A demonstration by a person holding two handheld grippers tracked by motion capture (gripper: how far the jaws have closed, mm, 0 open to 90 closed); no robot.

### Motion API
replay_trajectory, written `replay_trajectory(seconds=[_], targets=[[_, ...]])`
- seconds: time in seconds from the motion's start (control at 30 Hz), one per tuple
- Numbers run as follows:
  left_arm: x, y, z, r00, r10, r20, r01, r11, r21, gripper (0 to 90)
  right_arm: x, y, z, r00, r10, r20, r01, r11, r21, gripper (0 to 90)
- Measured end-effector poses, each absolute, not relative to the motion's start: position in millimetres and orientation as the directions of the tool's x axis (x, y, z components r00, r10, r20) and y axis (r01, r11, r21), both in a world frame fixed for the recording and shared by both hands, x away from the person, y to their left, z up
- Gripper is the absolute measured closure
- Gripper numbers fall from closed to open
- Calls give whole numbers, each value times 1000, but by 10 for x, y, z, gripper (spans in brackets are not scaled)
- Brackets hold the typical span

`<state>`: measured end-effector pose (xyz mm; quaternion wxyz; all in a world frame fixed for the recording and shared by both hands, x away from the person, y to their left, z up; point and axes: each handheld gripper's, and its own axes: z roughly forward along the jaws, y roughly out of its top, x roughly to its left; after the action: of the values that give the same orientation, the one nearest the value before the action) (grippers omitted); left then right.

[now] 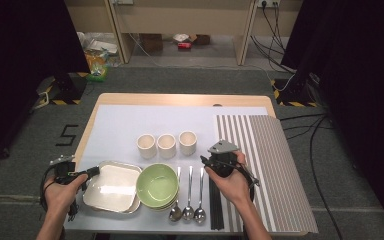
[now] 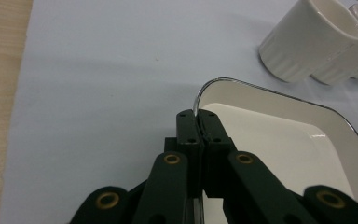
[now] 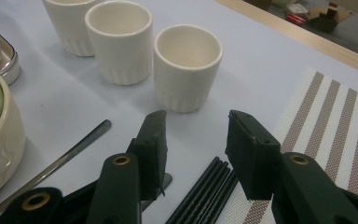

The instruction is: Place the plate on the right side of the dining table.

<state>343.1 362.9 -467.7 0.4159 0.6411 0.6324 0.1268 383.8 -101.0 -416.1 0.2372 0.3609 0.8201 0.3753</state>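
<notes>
Three cups (image 1: 166,145), three spoons (image 1: 188,210) — one green bowl (image 1: 157,185).

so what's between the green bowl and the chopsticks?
Three spoons lie side by side between the green bowl and the chopsticks, handles pointing toward the cups. The high view shows it.
</notes>
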Motion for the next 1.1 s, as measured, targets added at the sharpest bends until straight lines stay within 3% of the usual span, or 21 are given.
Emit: replay_trajectory(seconds=[0.73,1.1], targets=[[3323,3677,-4444,206,904,-375,502,232,833,888,3848,-1010,-4145,-620,776,-120,405,447,798,585],[3394,3664,-4376,232,895,-382,453,248,856,888,3849,-1004,-4152,-617,779,-114,402,435,806,587]])
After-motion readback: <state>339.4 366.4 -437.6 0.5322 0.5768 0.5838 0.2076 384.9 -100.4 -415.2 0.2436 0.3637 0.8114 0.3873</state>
